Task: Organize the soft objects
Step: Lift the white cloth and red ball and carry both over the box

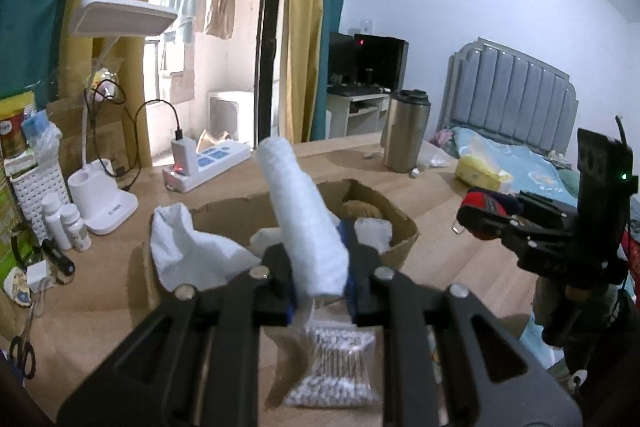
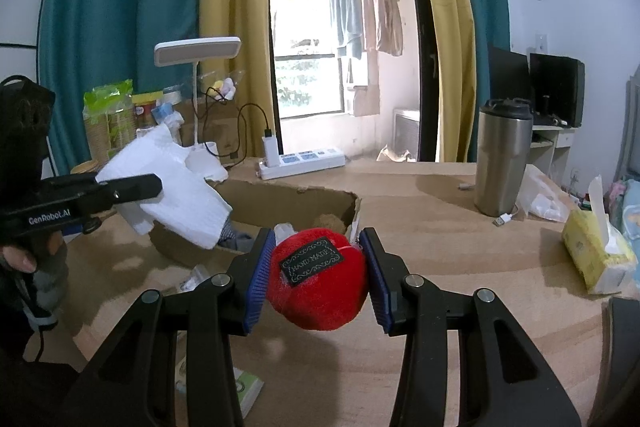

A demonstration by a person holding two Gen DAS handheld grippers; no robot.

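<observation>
My left gripper (image 1: pixel 320 259) is shut on a white folded cloth (image 1: pixel 304 211) that sticks up and away over an open cardboard box (image 1: pixel 404 227). The same white cloth (image 2: pixel 168 187) shows from the side in the right wrist view, clamped in the left gripper (image 2: pixel 152 187). My right gripper (image 2: pixel 318 271) is shut on a red plush ball (image 2: pixel 320 291) with a black "HANDMADE" label, just in front of the box (image 2: pixel 288 199). The red plush (image 1: pixel 484 207) in the right gripper (image 1: pixel 492 215) also appears at the right of the left wrist view. Another white cloth (image 1: pixel 188 247) hangs over the box's left rim; brown plush (image 1: pixel 360 209) lies inside.
On the wooden table (image 2: pixel 440 259) stand a steel tumbler (image 2: pixel 504 155), a power strip (image 2: pixel 304 161), a white desk lamp (image 1: pixel 108 203), small bottles (image 1: pixel 68 227) and a yellow tissue pack (image 2: pixel 596 255). A bag of cotton swabs (image 1: pixel 336 367) lies below the left gripper. A bed (image 1: pixel 520 155) is beyond.
</observation>
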